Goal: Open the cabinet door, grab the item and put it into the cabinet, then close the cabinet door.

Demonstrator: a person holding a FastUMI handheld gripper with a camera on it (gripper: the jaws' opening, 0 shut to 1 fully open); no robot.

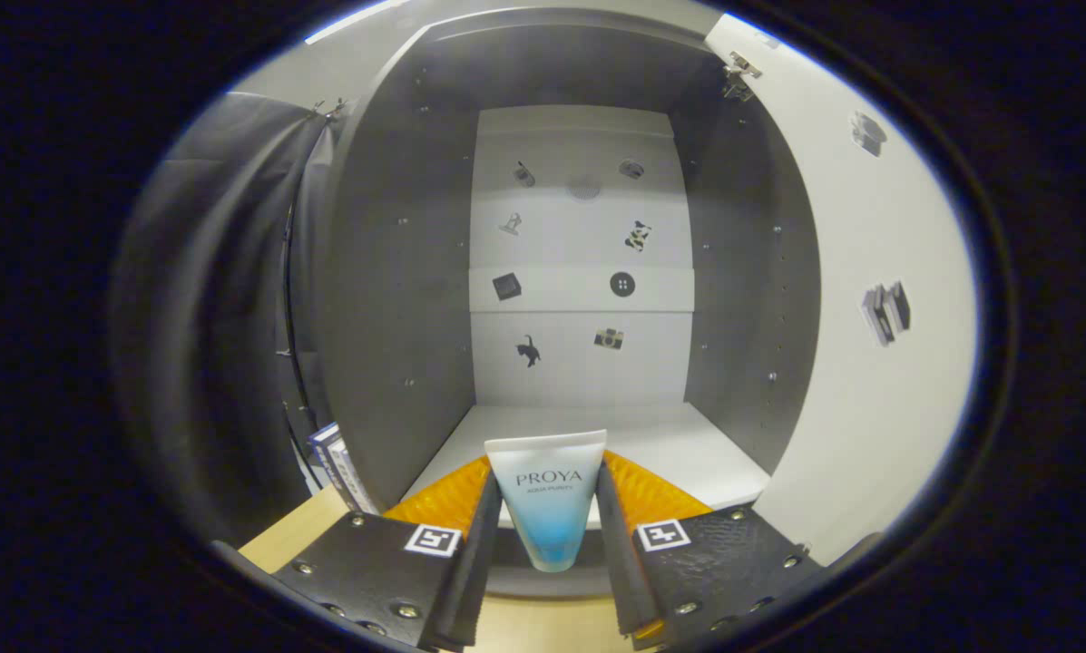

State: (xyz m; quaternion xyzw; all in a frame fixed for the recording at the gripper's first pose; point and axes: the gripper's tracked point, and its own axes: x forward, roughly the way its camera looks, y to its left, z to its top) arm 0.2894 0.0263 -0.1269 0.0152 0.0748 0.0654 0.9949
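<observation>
Jaws closed on tube [548,503], both fingers [484,535] pressing its sides. Tube's long axis points forward into open cabinet [397,299]; bare white shelf [688,453] straight ahead. Door [869,363] swung right.

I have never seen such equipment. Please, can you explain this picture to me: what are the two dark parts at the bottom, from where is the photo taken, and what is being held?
The camera rides on a handheld gripper and looks forward along its two fingers, the dark parts you noticed. A person carries this tool; there is no robot arm. Both fingers press on a small cosmetic tube, so it is held. Ahead stands an open cabinet, its door swung to the right. Small stickers decorate its back wall. The white cabinet floor lies just beyond the tube.
</observation>
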